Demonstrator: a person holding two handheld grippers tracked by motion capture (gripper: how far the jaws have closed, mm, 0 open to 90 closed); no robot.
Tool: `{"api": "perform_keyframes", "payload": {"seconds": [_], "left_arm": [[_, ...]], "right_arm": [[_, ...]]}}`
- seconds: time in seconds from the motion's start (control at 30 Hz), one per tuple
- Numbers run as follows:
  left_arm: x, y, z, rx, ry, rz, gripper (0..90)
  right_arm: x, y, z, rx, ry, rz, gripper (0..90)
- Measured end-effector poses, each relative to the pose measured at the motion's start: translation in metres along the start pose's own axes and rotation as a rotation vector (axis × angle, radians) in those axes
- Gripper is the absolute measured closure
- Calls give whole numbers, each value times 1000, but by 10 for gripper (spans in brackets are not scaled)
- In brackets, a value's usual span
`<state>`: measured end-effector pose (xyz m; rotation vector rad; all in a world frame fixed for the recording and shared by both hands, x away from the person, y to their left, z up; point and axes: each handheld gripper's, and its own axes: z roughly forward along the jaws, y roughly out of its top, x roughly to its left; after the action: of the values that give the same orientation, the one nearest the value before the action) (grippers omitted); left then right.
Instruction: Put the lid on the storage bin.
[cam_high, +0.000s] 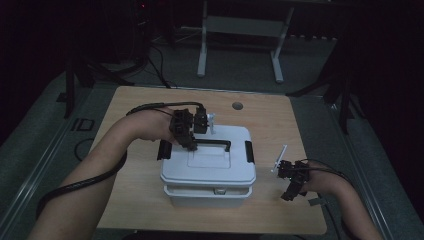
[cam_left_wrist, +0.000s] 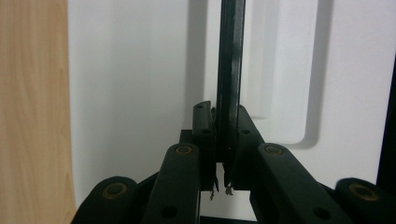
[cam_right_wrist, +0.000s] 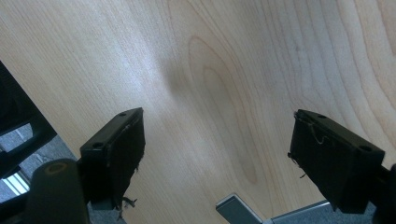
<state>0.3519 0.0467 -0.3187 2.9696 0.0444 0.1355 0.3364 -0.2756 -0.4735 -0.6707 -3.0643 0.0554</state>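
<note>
A white lidded box stands in the middle of the wooden table. A black carry handle lies across its lid. My left gripper reaches in from the left and is shut on the left end of that handle. In the left gripper view the handle runs up as a thin black bar from between the closed jaws, over the white lid. My right gripper hovers over bare table to the right of the box, open, with nothing between its pads.
Black latches sit on the box's left and right sides. A round cable hole lies in the table behind the box. A grey desk frame stands on the floor beyond. The table edge lies just below my right gripper.
</note>
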Motion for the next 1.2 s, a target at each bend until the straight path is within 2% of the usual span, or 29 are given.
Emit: {"api": "perform_keyframes", "payload": {"seconds": [0.23, 0.27, 0.33, 0.37, 0.4, 0.5, 0.53, 0.8, 0.97, 1.1, 1.13, 1.2], "left_arm": [[0, 6, 17, 19, -25, 7, 835], [0, 5, 21, 21, -38, 11, 835], [0, 4, 22, 26, -33, 7, 835], [1, 2, 24, 28, -47, 4, 835], [1, 0, 28, 27, -45, -8, 835], [1, -2, 31, 20, -53, -9, 835], [1, -4, 34, 14, -70, -13, 835], [1, -6, 46, 21, -88, -16, 834], [1, -7, 47, 19, -82, -19, 834], [-1, -10, 47, 13, -96, -20, 834], [-1, -11, 49, 5, -112, -26, 834], [-1, -12, 52, 17, -102, -32, 833]], "right_arm": [[0, 0, 2, -6, -2, 1, 176], [0, 0, 2, -4, -3, -3, 176], [0, 0, 3, -2, -2, -6, 176], [0, 0, 3, -3, 0, -7, 176], [0, 1, 4, -3, 0, -2, 176], [0, 1, 4, -3, 0, -3, 176], [0, 2, 5, 0, -2, -7, 176], [2, 5, 6, 6, -1, -10, 176], [1, 5, 8, 12, 0, -9, 176], [1, 6, 9, 10, 2, -11, 177], [2, 6, 10, 11, 2, -12, 177], [1, 6, 10, 15, 1, -12, 176]]}}
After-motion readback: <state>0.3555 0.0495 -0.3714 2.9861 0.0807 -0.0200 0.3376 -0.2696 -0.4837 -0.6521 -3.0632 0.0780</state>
